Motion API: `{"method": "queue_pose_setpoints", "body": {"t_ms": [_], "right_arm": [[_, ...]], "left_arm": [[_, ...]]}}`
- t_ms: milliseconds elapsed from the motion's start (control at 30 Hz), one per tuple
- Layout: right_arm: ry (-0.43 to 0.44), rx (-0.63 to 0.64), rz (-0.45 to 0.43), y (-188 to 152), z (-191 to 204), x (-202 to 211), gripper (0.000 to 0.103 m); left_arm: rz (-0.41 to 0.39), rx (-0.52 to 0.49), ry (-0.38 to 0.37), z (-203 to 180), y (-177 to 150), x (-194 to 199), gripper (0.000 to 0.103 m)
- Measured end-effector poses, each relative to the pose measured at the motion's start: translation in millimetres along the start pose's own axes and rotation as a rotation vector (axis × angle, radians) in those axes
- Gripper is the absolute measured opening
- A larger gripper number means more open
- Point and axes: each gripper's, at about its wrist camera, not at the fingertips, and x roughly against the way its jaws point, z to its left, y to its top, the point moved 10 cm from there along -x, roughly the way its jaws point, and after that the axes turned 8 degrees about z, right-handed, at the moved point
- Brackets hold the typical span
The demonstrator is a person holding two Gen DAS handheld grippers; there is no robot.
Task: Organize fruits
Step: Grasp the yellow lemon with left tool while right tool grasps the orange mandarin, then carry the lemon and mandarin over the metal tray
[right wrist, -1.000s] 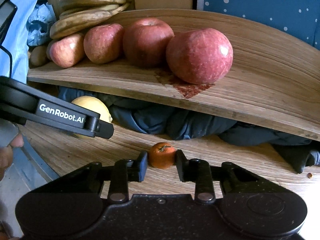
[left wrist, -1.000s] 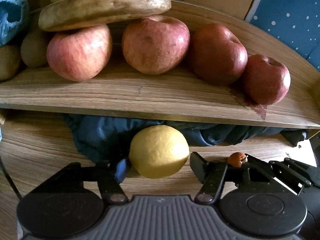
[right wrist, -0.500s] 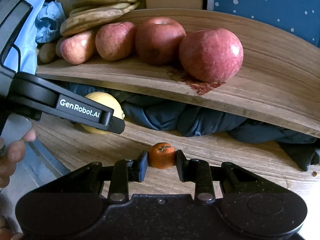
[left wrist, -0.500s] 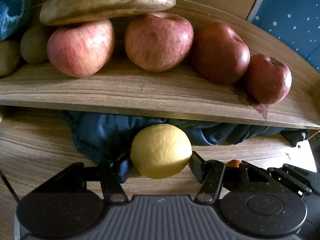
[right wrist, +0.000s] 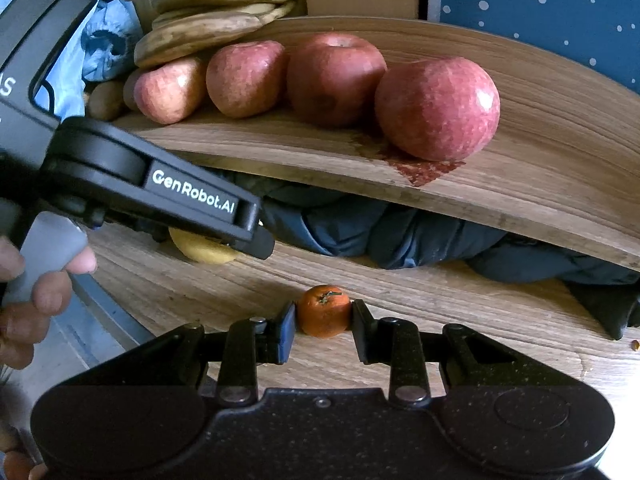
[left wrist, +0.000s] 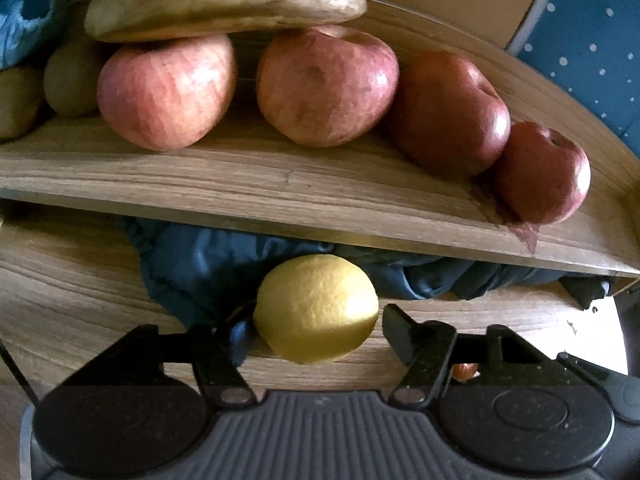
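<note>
A yellow lemon (left wrist: 316, 308) lies on the lower wooden board between the fingers of my left gripper (left wrist: 316, 330). Its jaws are opening, and a thin gap shows beside the right finger (left wrist: 400, 332). My right gripper (right wrist: 323, 320) is shut on a small orange mandarin (right wrist: 324, 312) just above the same board. In the left wrist view the mandarin (left wrist: 464, 370) peeks out behind the right finger. In the right wrist view the left gripper's body covers most of the lemon (right wrist: 204, 250). Several red apples (left wrist: 326, 86) stand in a row on the upper wooden shelf (left wrist: 280, 196).
Brown-spotted bananas (left wrist: 224, 0) rest on top of the left apples, with kiwis (left wrist: 70, 80) at the far left. A dark blue cloth (left wrist: 192, 264) is stuffed under the shelf. A hand (right wrist: 44, 280) holds the left gripper's handle. A dotted blue wall (right wrist: 560, 12) stands behind.
The left fingers closed in on the lemon, then eased off slightly on the right side. The right gripper kept its hold on the mandarin and stayed put.
</note>
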Motion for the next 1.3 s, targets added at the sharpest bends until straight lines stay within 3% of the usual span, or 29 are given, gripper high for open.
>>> {"method": "queue_pose_setpoints", "body": {"t_ms": [600,1300], "right_arm": [[-0.005,-0.003,-0.007,-5,6,10,0.031],[-0.039,-0.006,-0.049,-10,46,42,0.031]], "left_arm": [[0.009,-0.039,-0.056,-1,-26,5,0.065],[-0.032,-0.070,-0.104,13,-32,35,0.065]]}}
